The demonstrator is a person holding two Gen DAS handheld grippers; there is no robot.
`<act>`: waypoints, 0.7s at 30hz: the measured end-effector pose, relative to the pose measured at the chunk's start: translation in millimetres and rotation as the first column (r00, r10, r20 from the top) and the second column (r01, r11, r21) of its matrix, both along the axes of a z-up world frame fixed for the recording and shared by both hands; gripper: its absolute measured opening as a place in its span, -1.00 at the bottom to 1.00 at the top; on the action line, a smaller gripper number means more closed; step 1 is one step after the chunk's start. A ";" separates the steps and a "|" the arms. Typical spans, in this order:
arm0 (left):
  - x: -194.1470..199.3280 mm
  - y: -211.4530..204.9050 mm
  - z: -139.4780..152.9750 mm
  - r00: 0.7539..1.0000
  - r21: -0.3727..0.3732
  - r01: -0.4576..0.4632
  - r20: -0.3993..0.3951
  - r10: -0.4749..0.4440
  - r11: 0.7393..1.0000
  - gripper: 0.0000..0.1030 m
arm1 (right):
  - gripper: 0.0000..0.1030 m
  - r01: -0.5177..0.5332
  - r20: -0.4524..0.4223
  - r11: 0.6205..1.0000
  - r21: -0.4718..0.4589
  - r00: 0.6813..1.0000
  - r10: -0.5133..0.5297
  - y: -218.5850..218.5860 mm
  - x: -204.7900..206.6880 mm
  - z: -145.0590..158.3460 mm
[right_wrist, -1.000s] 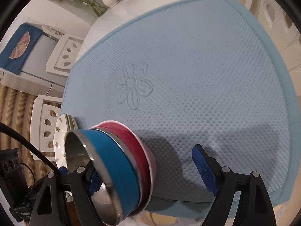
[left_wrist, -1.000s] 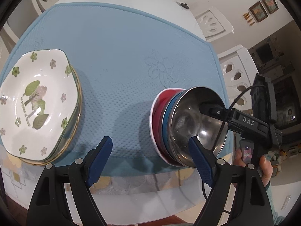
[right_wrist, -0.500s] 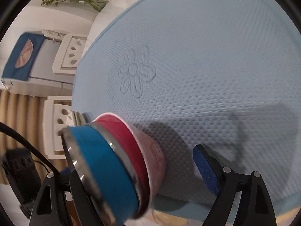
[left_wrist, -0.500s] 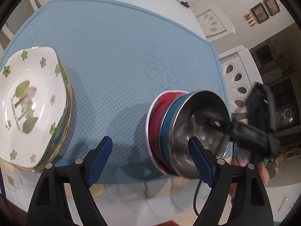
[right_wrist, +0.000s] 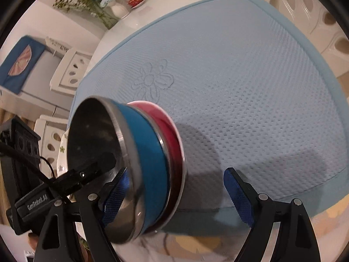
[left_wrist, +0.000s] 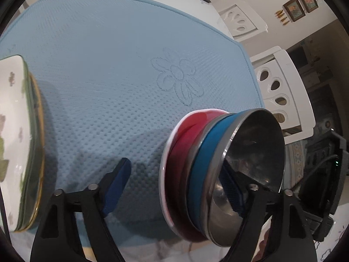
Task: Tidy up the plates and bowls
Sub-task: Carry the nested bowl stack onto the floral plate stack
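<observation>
The nested bowl stack sits at the near edge of the blue mat: a steel bowl with a blue band on top, a red bowl under it and a white rim lowest. I judge it moderately heavy for its size, stiff, and slick on the polished metal. The lower bowls look ceramic or plastic, so a knock could chip them, and the nested pieces may slide against each other if tilted.

The best hold is probably across the steel rim wall, one pad inside and one outside — taken from both sides so the stack lifts level.

The left gripper straddles that wall, its right pad inside the steel bowl and its left pad out over the mat. Its jaws have just been closing, yet the outer pad is well clear, so nothing is clamped.

The right gripper does the same from the opposite side — one pad inside the bowl, the other over the mat, jaws wide.

Off to the left, the floral plates lie stacked near the mat's edge, well apart from the bowls.
</observation>
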State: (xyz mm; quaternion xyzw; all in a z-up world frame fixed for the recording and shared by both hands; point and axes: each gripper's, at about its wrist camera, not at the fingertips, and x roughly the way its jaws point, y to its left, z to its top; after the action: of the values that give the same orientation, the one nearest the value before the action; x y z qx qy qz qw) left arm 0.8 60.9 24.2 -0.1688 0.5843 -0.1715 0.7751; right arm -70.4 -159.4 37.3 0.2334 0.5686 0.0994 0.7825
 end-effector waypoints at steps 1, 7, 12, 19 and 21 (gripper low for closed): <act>1.5 0.3 -2.6 1.000 -0.010 0.011 -0.003 -0.012 1.000 0.31 | 0.65 0.012 0.002 1.000 0.014 1.000 -0.012 -1.6 1.1 -2.9; 6.8 0.2 -8.8 0.995 -0.135 0.095 -0.012 -0.097 0.986 -0.09 | 0.50 0.086 0.009 0.988 0.126 0.996 -0.088 -6.3 5.2 -15.7; 10.2 -2.1 -8.0 0.987 -0.137 0.156 -0.004 -0.158 0.978 -0.11 | 0.22 0.168 0.004 0.955 0.246 0.985 -0.175 -9.1 -2.9 -23.0; 4.9 -2.1 2.7 0.986 -0.106 0.168 0.035 -0.165 0.980 -0.15 | 0.19 0.237 0.028 0.960 0.152 0.969 -0.244 7.6 -15.0 -4.3; 4.3 0.9 8.5 0.987 -0.109 0.159 0.044 -0.156 0.981 -0.15 | 0.18 0.248 0.022 0.958 0.147 0.967 -0.254 11.8 -15.5 0.4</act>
State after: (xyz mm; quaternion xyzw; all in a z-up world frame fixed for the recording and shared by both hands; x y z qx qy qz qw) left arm 5.2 61.9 32.7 -0.1622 0.5717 -0.2677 0.7584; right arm -85.9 -147.6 37.7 0.3571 0.5098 0.0446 0.7814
